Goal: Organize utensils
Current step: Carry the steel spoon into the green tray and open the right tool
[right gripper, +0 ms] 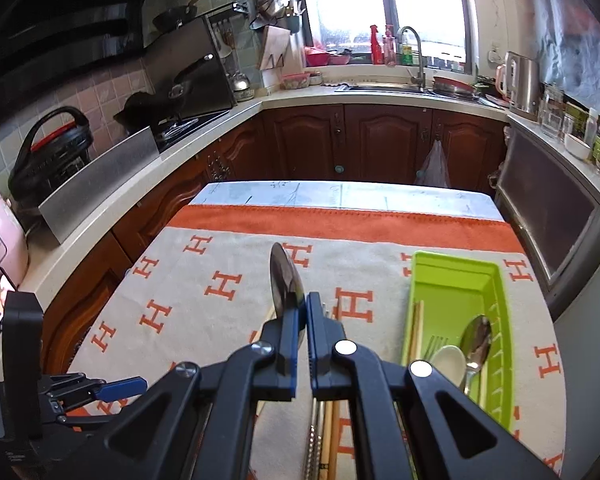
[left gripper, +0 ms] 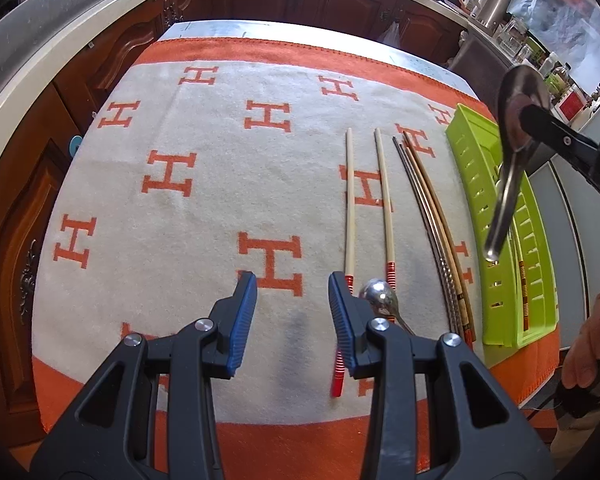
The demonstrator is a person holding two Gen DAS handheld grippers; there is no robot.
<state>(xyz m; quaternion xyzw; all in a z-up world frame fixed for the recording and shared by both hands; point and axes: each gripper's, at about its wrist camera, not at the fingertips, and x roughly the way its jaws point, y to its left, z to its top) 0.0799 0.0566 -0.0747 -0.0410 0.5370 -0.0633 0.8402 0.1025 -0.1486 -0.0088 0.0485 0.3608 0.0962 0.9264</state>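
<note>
My right gripper [right gripper: 303, 312] is shut on a metal spoon [right gripper: 285, 276], bowl up, held in the air above the cloth; the spoon also shows in the left wrist view [left gripper: 514, 120], over the green tray [left gripper: 464, 148]. The tray [right gripper: 496, 280] holds a metal spoon [right gripper: 476, 340], a white spoon [right gripper: 450, 360], a fork [right gripper: 434, 346] and chopsticks [right gripper: 416, 328]. My left gripper [left gripper: 292, 284] is open and empty, low over the cloth. Beside it lie two red-ended bamboo chopsticks [left gripper: 350, 200], a small metal spoon [left gripper: 380, 300] and several thin chopsticks [left gripper: 428, 208].
An orange and cream cloth [left gripper: 204, 200] covers the table. Wooden cabinets [right gripper: 384, 140] and a counter with a sink [right gripper: 404, 88] stand behind. A grey appliance [right gripper: 548, 216] is at the right. A hand [left gripper: 592, 336] shows at the right edge.
</note>
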